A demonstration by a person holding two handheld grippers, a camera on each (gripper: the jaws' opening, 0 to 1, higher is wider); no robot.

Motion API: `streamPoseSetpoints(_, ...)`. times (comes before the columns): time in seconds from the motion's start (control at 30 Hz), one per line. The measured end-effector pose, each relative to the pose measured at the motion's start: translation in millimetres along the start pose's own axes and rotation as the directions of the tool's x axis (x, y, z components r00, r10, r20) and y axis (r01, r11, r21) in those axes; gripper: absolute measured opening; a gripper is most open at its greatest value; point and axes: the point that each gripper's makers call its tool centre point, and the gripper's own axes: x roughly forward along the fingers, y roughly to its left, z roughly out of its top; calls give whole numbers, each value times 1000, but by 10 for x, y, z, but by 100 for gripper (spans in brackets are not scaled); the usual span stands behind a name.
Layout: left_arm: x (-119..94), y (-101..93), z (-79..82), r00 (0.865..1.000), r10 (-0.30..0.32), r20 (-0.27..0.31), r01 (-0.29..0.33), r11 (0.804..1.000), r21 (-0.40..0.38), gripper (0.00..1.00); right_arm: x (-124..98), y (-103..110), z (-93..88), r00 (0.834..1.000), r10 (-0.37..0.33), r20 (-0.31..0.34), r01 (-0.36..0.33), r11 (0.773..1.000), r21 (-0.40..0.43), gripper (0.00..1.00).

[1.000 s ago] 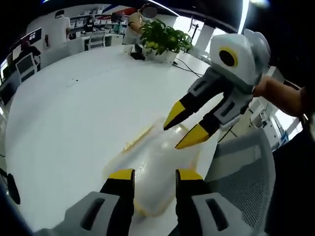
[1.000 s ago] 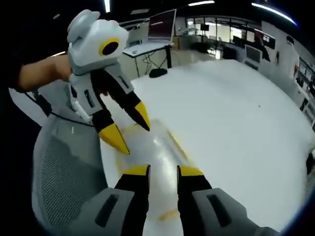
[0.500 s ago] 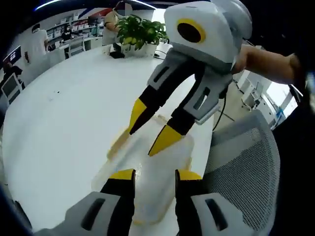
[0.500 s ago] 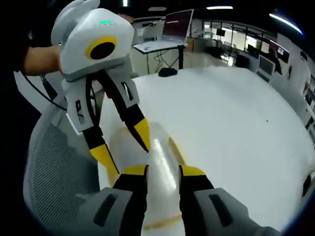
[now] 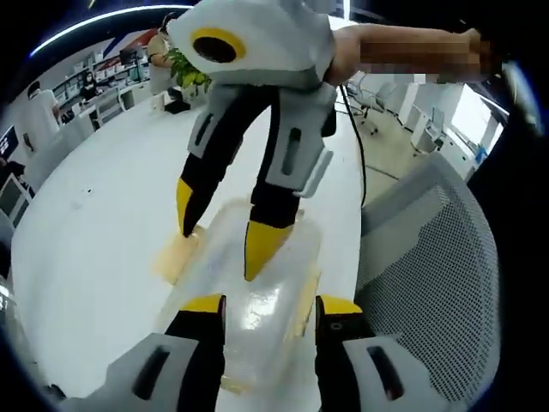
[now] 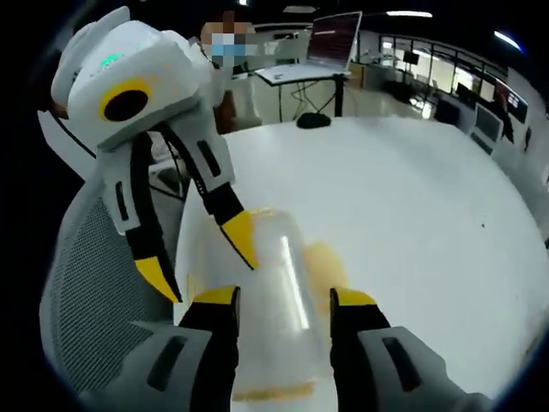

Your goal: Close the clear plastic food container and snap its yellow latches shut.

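One clear plastic container (image 5: pixel 257 283) lies on the white table (image 5: pixel 94 223) near its edge, lid on top, beside a grey mesh chair (image 5: pixel 437 257). Yellow latches show along its sides; one juts out on the far-left side (image 5: pixel 176 255) in the left gripper view, and one shows at its right side (image 6: pixel 324 257) in the right gripper view. There are two grippers. The left gripper (image 5: pixel 270 307) has its jaws spread either side of the container's near end. The right gripper (image 6: pixel 283 300) likewise straddles the opposite end, jaws apart, its yellow tips reaching down over the lid from above in the left gripper view. Whether any tip touches the lid I cannot tell. One potted plant (image 5: pixel 190 73) stands far across the table.
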Motion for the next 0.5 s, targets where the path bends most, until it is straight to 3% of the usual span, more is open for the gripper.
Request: streamPoseSetpoints(0.5,51,-57,-44,999,48,17,-50,988,145,39,140,-21,-60,989,117,-88,-117,993,4,38)
